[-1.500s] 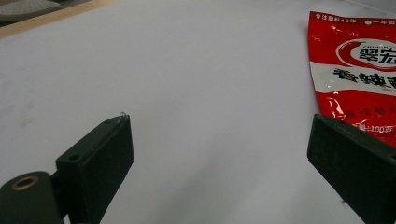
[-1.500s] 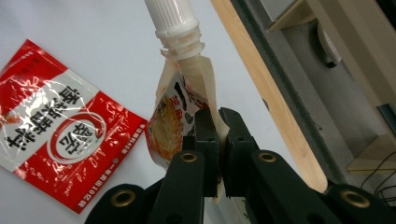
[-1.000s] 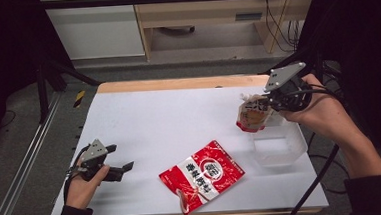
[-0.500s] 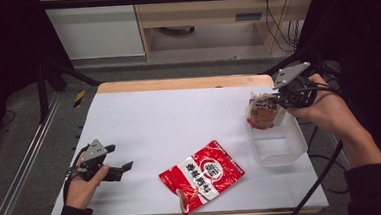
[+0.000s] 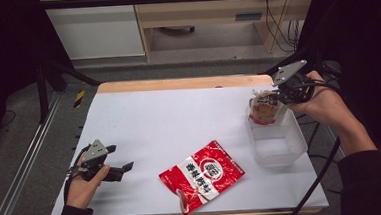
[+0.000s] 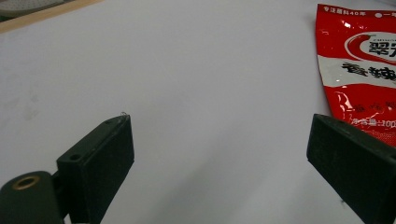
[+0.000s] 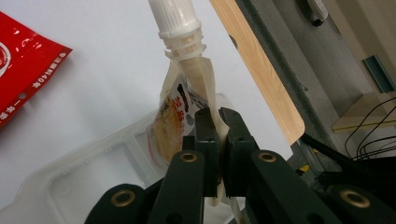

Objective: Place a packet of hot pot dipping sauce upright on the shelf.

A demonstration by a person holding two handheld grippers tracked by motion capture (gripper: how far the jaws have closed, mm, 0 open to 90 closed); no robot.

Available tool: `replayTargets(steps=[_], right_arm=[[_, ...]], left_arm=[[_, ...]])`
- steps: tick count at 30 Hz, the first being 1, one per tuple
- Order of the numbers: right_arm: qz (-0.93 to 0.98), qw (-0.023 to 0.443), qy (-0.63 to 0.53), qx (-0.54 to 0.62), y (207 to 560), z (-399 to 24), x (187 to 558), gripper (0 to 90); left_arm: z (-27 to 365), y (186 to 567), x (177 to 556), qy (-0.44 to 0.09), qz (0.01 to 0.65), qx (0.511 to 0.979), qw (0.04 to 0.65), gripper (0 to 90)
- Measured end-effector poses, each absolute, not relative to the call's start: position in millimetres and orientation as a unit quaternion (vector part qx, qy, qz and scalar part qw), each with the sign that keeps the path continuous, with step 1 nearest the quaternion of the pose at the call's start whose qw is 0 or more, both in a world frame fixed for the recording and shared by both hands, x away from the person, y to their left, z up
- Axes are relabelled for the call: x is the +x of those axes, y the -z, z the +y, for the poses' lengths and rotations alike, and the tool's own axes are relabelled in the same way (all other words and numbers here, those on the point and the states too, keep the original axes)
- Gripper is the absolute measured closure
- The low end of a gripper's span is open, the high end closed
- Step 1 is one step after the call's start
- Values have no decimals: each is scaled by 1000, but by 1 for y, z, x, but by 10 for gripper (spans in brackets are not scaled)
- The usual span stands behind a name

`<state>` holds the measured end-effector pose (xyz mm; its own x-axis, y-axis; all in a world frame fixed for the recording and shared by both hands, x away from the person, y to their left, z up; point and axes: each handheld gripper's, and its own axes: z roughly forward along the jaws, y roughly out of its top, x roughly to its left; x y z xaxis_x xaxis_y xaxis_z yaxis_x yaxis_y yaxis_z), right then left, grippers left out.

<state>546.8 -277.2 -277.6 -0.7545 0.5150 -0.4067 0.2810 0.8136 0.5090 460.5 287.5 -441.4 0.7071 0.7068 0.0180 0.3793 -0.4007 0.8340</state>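
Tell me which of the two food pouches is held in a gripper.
The spouted pouch, clamped in the right gripper above the clear tray. The red pouch lies flat on the table, untouched.

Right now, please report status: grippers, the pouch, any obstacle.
Right gripper shut on spouted pouch, above clear tub. Left gripper open, resting on table. Red packet lies apart; nothing blocking.

Both grippers [image 5: 113, 165] [image 5: 278, 98] were black with brass-ringed screw holes, grey three-cornered top plates and trailing black cables; the sleeves [image 5: 370, 176] were dark.
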Motion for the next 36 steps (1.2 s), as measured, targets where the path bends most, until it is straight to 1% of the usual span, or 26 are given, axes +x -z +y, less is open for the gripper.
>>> replayTargets(steps=[13,25,36], right_arm=[[912,278,-211,218,293,-281,549,868],[917,251,-211,228,310,-281,548,863],[916,238,-207,246,328,-279,553,862]], left_arm=[[287,441,460,-189,332,816,434,75],[287,441,460,-186,331,816,436,75],[287,441,460,-185,329,817,435,75]])
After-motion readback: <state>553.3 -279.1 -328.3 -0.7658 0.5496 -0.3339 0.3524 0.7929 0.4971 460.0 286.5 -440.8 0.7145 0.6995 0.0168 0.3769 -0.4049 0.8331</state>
